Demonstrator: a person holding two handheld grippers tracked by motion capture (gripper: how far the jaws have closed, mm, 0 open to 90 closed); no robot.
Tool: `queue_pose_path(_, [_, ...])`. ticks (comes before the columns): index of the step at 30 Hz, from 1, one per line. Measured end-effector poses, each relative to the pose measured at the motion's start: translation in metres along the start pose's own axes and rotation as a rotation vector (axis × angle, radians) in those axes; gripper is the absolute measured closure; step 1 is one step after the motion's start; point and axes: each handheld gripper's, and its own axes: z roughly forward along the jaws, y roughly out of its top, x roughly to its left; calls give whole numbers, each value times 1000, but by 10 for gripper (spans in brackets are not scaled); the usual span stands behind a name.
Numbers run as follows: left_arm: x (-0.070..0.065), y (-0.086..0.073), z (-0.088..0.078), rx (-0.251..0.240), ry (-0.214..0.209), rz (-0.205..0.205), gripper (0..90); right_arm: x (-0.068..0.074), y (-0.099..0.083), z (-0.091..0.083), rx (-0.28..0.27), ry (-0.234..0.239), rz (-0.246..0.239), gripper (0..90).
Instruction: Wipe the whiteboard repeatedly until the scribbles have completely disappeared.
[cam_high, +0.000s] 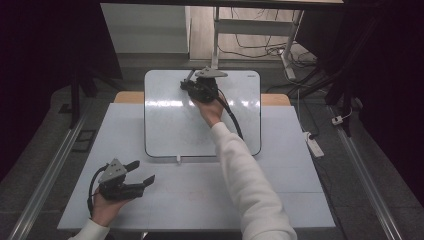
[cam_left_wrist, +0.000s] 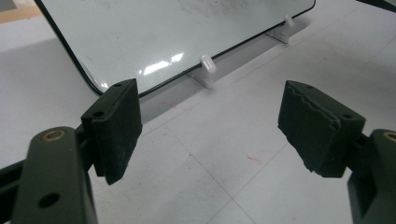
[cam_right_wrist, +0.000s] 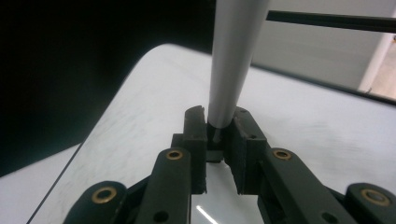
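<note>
**Marker gripped over the far end of the whiteboard**

A grey marker (cam_right_wrist: 232, 70) is clamped between the jaws of the right gripper (cam_high: 191, 79), which are closed tight on its lower end; the barrel rises up and away from the pads. The right gripper is held over the far part of the whiteboard (cam_high: 165, 125), near its far edge, probably so that the marker can be brought to the board's surface. Which end of the marker points at the board cannot be told.

The whiteboard lies flat on the white table (cam_high: 200, 200), its near edge seated against two small white clips (cam_left_wrist: 208, 64), which seem meant to keep it from sliding while it is written on. Faint smudges are seen on its surface, but no clear writing.

The left gripper (cam_high: 140, 172) is held low over the near left part of the table, well apart from the board, its jaws spread wide with nothing between them. It appears to be kept out of the way.

No containers are seen on the table.
</note>
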Motion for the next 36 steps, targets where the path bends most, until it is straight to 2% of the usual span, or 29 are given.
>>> queue_pose_path(2, [0,0,-1,-2,0,0,223,0,2,1,-11,-7,6,777])
queue_pose_path(3, [0,0,-1,-3,1,0,223,-5,5,0,-37,-51,28,777])
queue_pose_path(6, [1,0,-1,-5,1,-7,223,-9,8,-1,-54,-67,52,777])
queue_pose_path(8, [2,0,0,-2,-1,-6,223,-5,9,2,-46,-73,30,777])
queue_pose_path(10, [2,0,0,-2,-1,-2,223,1,6,6,-26,-27,14,777])
queue_pose_path(12, [1,0,-1,-6,1,-5,223,8,4,9,8,-10,-28,777])
queue_pose_path(13, [1,0,-2,-6,2,-5,223,8,5,9,13,-11,-34,777])
queue_pose_path(14, [1,-1,-2,-7,2,-6,223,5,6,7,7,-10,-25,777])
queue_pose_path(16, [1,0,-2,-7,2,-7,223,-2,10,2,-15,-66,-9,777])
queue_pose_path(17, [1,0,-2,-8,1,-7,223,-6,10,-1,-25,-73,18,777])
queue_pose_path(18, [1,0,-1,-7,1,-5,223,-8,9,-2,-27,-61,36,777])
queue_pose_path(22, [1,0,0,0,-1,-2,223,6,0,1,19,-2,-4,777])
queue_pose_path(23, [1,0,0,-1,1,0,223,7,-1,1,20,-8,-19,777])
queue_pose_path(24, [0,0,-1,-2,2,2,223,6,-1,-1,19,-6,-13,777])
queue_pose_path(25, [0,0,-2,-4,2,1,223,2,0,-3,11,-16,-2,777])
queue_pose_path(27, [0,-1,-3,-8,2,-2,224,-8,2,-10,-9,-70,34,777])
queue_pose_path(29, [1,-1,-2,-7,2,-5,224,-16,2,-17,-23,-77,73,777])
queue_pose_path(31, [1,0,-1,-5,0,-5,224,-12,-1,-18,-14,-73,58,777])
queue_pose_path(33, [1,0,0,-2,0,-2,224,-4,-6,-16,19,-30,32,777])
queue_pose_path(35, [0,0,-1,-4,2,-1,224,-3,-8,-18,30,-23,10,777])
queue_pose_path(36, [0,-1,-2,-6,1,-2,224,-6,-7,-21,26,-36,14,777])
